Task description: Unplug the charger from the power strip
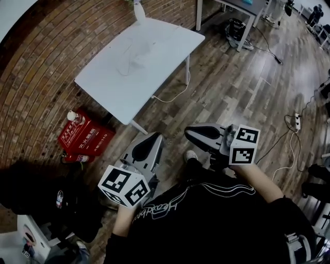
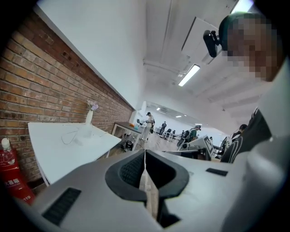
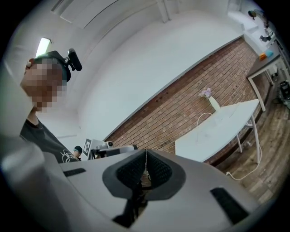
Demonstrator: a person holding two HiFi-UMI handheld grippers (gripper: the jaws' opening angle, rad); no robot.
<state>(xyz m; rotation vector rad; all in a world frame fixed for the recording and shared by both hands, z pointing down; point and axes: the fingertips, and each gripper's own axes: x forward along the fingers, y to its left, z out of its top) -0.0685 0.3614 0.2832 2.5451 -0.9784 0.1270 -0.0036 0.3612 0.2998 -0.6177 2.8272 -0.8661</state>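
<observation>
My left gripper (image 1: 156,138) and right gripper (image 1: 190,133) are both held in the air in front of the person, over the wooden floor. Their jaws are shut with nothing between them, as the left gripper view (image 2: 145,152) and the right gripper view (image 3: 145,152) also show. A white table (image 1: 154,46) stands ahead by the brick wall, with a thin white cable (image 1: 129,62) lying on it. A white power strip (image 1: 296,120) lies on the floor at the far right. I cannot make out a charger.
A white vase (image 1: 138,10) stands at the table's far end. Another white cable (image 1: 172,97) trails from the table to the floor. Red fire extinguisher boxes (image 1: 85,136) sit by the wall at the left. Desks and people fill the room beyond.
</observation>
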